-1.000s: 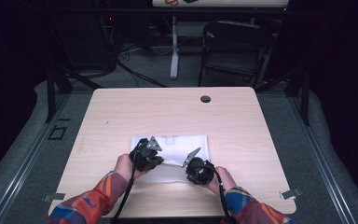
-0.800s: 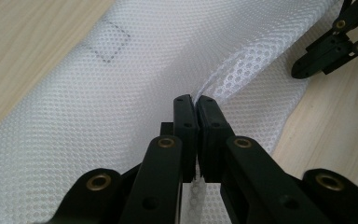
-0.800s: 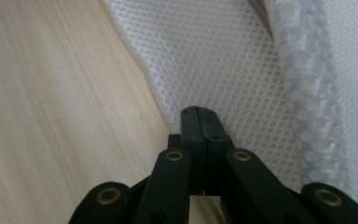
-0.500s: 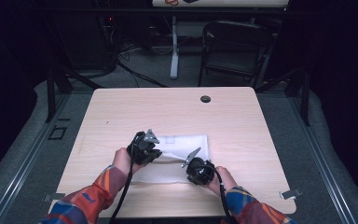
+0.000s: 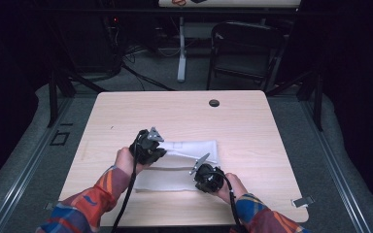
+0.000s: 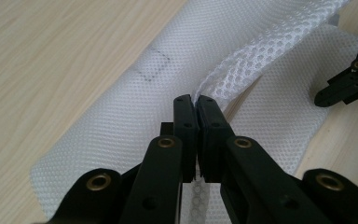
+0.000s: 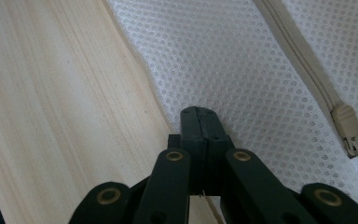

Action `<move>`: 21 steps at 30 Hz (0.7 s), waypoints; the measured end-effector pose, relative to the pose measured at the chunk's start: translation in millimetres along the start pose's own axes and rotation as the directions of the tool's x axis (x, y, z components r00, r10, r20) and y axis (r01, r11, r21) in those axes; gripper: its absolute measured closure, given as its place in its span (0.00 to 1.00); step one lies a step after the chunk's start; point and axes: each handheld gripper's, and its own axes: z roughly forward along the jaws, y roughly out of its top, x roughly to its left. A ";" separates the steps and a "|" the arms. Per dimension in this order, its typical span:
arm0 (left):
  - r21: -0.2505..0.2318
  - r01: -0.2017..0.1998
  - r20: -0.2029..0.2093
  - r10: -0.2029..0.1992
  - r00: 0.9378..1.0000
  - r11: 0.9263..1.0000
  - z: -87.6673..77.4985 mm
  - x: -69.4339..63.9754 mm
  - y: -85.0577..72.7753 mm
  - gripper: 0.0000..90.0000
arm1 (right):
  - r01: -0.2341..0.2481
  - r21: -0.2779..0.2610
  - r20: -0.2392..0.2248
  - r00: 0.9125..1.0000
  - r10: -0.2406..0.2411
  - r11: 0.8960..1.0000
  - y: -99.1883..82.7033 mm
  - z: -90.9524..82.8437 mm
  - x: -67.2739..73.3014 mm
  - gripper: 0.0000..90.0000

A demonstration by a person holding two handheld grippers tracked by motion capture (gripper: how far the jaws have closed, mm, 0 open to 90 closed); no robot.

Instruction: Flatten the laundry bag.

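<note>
A white mesh bag point(image 5: 194, 148) with a beige zipper point(image 7: 307, 70) lies on the wooden table point(image 5: 252, 126), near the front. My left gripper point(image 5: 161, 152) is shut on a fold of the bag's mesh point(image 6: 228, 70), and this fold rises off the flat layer to the closed jaw tips point(image 6: 196, 100). My right gripper point(image 5: 199, 175) is at the bag's near right part. Its jaws are shut, with the tips point(image 7: 200, 112) down on the mesh just inside the bag's edge. The zipper pull point(image 7: 349, 129) lies a little to their right. Whether they pinch a layer is unclear.
A round black grommet point(image 5: 214, 103) sits in the far part of the tabletop. Bare wood point(image 7: 51, 93) runs alongside the bag's edge. A folding chair point(image 5: 245, 53) and cables stand on the floor beyond the table.
My left gripper has risen and drifted a little left and away, lifting the pinched mesh with it. The right gripper has stayed put.
</note>
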 end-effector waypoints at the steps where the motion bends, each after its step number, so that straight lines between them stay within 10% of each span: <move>1: 0.001 0.000 -0.001 0.000 1.000 1.000 -0.7 0.8 0.7 0.97 | -0.001 0.000 -0.001 1.000 0.001 1.000 -0.1 0.0 -0.1 1.00; 21: -0.026 -0.008 -0.054 0.006 0.999 1.000 -15.4 16.5 21.0 0.97 | -0.002 0.024 -0.026 1.000 0.002 1.000 -0.7 -1.4 -0.7 1.00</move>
